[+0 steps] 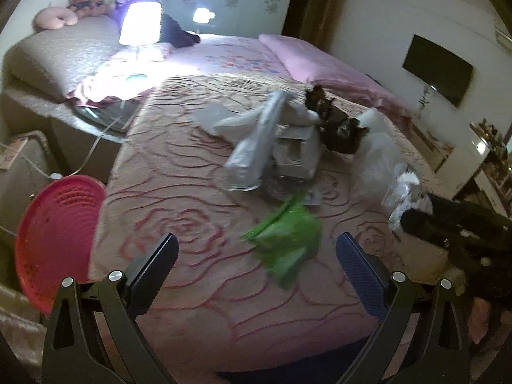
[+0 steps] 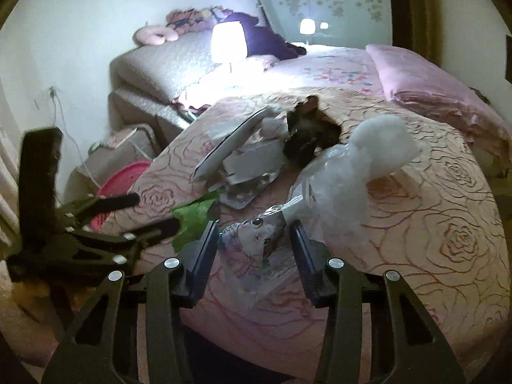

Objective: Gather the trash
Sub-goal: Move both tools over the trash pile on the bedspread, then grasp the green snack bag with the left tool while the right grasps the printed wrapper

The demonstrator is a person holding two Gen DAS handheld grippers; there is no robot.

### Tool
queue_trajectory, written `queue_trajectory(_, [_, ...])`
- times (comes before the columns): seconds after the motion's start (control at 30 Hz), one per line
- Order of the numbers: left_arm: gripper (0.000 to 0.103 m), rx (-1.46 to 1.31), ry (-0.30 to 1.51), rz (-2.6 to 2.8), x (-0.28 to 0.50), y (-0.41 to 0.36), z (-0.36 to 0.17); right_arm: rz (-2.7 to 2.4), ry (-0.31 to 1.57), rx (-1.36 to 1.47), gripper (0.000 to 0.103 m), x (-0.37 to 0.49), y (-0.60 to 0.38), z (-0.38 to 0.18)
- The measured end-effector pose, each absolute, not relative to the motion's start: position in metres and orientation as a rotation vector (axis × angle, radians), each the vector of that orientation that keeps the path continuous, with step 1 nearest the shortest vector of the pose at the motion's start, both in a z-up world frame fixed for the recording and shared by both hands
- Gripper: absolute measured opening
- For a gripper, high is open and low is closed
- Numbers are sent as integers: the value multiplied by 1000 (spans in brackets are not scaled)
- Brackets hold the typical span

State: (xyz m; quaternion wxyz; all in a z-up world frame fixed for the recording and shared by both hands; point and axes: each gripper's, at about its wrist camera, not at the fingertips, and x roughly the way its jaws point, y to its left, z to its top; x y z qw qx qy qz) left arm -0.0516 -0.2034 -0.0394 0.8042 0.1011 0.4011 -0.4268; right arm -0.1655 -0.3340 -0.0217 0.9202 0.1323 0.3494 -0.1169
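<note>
Trash lies scattered on a bed with a rose-patterned cover [image 1: 179, 224]. A green wrapper [image 1: 288, 236] lies just ahead of my open left gripper [image 1: 256, 249], between its fingers' line and slightly right. A cartoon-printed clear packet [image 2: 256, 246] lies between the open fingers of my right gripper [image 2: 256, 240]. Further back lie a white plastic bag [image 1: 256, 147], torn white cardboard [image 2: 252, 160], a dark crumpled wrapper [image 2: 307, 137] and a clear plastic bag [image 2: 361, 172]. A pink bin [image 1: 54, 240] stands at the bed's left. The right gripper [image 1: 454, 233] also shows in the left wrist view.
A lit lamp [image 1: 139, 27] stands on a nightstand beyond the bed. Pink pillows [image 1: 323, 67] lie at the bed's head. A wall TV [image 1: 438, 68] and a white dresser [image 1: 473, 160] are at the right. Cables [image 1: 35, 166] trail left of the bed.
</note>
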Motion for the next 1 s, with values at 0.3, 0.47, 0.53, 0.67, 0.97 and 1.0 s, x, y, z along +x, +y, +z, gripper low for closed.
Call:
queue_trajectory(0.3, [56, 263, 908, -943, -52, -233, -55, -255, 679, 299, 45, -173, -343, -12])
queue_trajectory(0.47, [46, 243, 904, -941, -50, -224, -52, -233, 663, 285, 45, -175, -334, -6])
queue_trajectory(0.53, [46, 237, 902, -934, -50, -218, -51, -214, 656, 274, 45, -173, -329, -3])
queue_trajectory(0.67, [46, 220, 883, -930, -51, -198, -39, -165, 643, 241, 45, -167, -315, 3])
queue_trajectory(0.97, [46, 170, 798, -781, -22, -141, -9, -119, 655, 174, 45, -134, -294, 5])
queue_trajectory(1.0, [46, 161, 799, -763, -16, -135, -8, -115, 658, 163, 45, -128, -291, 5])
